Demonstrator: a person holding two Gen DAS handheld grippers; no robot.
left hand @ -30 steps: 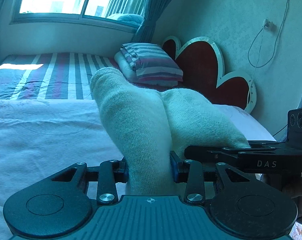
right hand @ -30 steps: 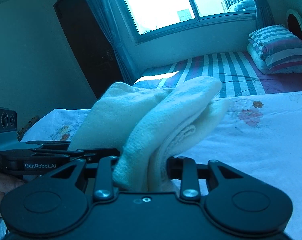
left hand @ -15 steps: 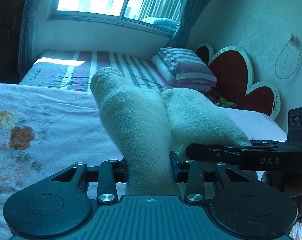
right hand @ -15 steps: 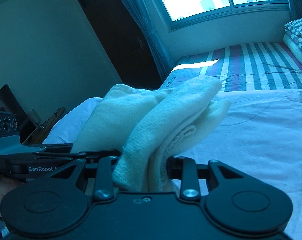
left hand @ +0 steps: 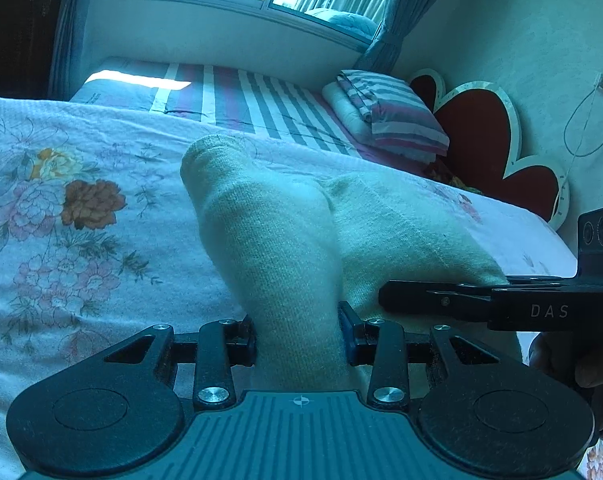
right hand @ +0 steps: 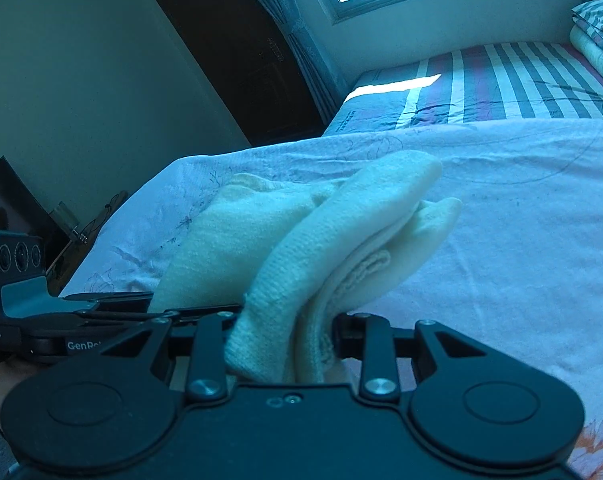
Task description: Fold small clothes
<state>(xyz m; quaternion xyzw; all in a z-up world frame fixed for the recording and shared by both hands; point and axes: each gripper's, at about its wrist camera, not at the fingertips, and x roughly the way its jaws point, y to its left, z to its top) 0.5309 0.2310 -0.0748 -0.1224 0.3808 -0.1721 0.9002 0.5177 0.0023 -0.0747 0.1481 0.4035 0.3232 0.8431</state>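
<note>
The cream sock (left hand: 285,248) fills the gap between the left tool (left hand: 299,338) fingers, so nothing else passes there; the right tool (left hand: 481,304) reaches in across the left tool's right side, clamped on the same sock, close enough to block any swing that way; the floral sheet (left hand: 61,220) of the bed lies open to the left and ahead; farther back the striped pillow (left hand: 385,116) and the heart-shaped headboard (left hand: 497,144) close off the bed's far right; from the right wrist view, the sheet (right hand: 521,220) stretches bare to the right.
</note>
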